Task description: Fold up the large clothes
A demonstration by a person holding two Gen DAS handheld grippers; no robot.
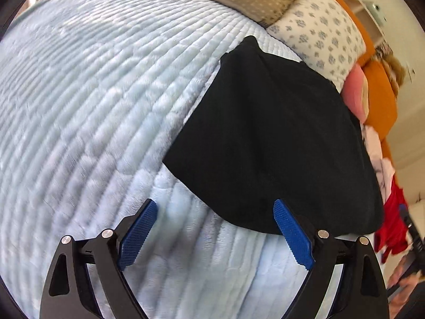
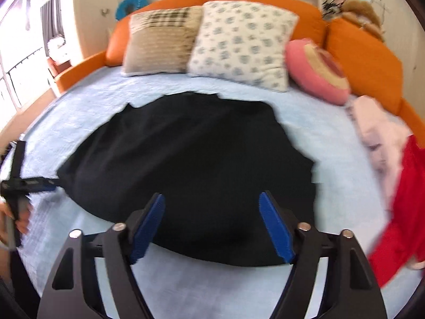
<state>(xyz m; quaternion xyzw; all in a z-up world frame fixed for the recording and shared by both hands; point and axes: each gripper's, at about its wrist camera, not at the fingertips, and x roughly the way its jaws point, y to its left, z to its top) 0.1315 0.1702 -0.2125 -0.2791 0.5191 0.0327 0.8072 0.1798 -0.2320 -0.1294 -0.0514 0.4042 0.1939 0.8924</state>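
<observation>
The red garment (image 2: 403, 207) is cut off at the right edge, and the pillows (image 2: 239, 42) are motion-blurred.

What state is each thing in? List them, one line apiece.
Black cloth garment: flat on the light blue quilted bedspread, unheld.
Left gripper: open, nothing between its pads.
Right gripper: open over the garment's near edge.
Red garment: crumpled at the bed's right edge.
Pale pink garment: crumpled beside the red one.
Round pink cushion: leaning against the orange headboard.

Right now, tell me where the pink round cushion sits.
In the right wrist view the pink round cushion leans against the orange headboard at upper right, right of the floral pillow and above the pale pink garment.
</observation>
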